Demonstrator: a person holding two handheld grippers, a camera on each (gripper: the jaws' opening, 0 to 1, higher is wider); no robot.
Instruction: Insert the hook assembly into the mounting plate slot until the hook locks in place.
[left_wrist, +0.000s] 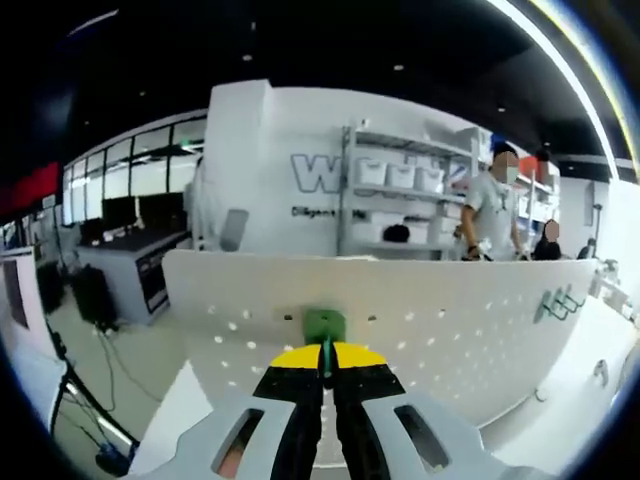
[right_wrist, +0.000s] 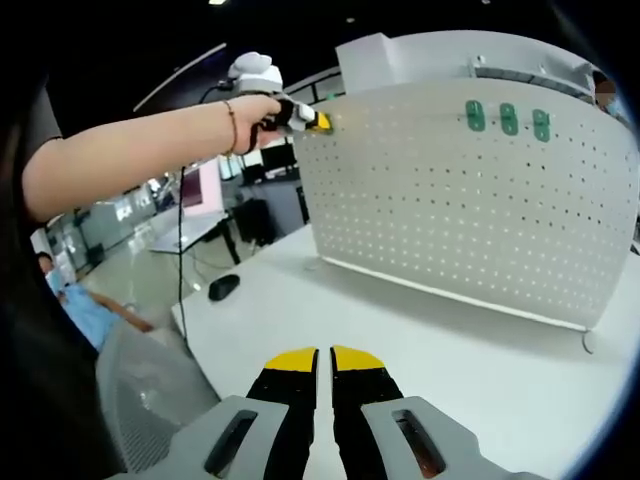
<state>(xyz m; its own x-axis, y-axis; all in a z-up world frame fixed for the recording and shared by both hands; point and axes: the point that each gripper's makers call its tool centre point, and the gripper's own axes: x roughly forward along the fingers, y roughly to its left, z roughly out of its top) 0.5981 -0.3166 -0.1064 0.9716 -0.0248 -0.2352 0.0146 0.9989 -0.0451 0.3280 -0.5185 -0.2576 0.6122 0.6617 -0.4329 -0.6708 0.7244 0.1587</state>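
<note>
In the left gripper view my left gripper (left_wrist: 323, 352) is shut on a green hook assembly (left_wrist: 324, 324), and the hook's face is pressed against the white perforated mounting plate (left_wrist: 450, 330). Further green hooks (left_wrist: 560, 300) hang on the plate to the right. The right gripper view shows that plate (right_wrist: 460, 200) standing upright on the table, with three green hooks (right_wrist: 509, 118) near its top. There a person's hand holds the left gripper (right_wrist: 308, 118) against the plate's upper left corner. My right gripper (right_wrist: 322, 362) is shut on nothing, low over the table and well short of the plate.
The white table (right_wrist: 420, 330) runs out in front of the plate. A black mouse (right_wrist: 223, 287) lies near its left edge and a grey chair back (right_wrist: 150, 385) is beside it. Shelves with white bins (left_wrist: 400, 190) and people (left_wrist: 492, 215) stand behind the plate.
</note>
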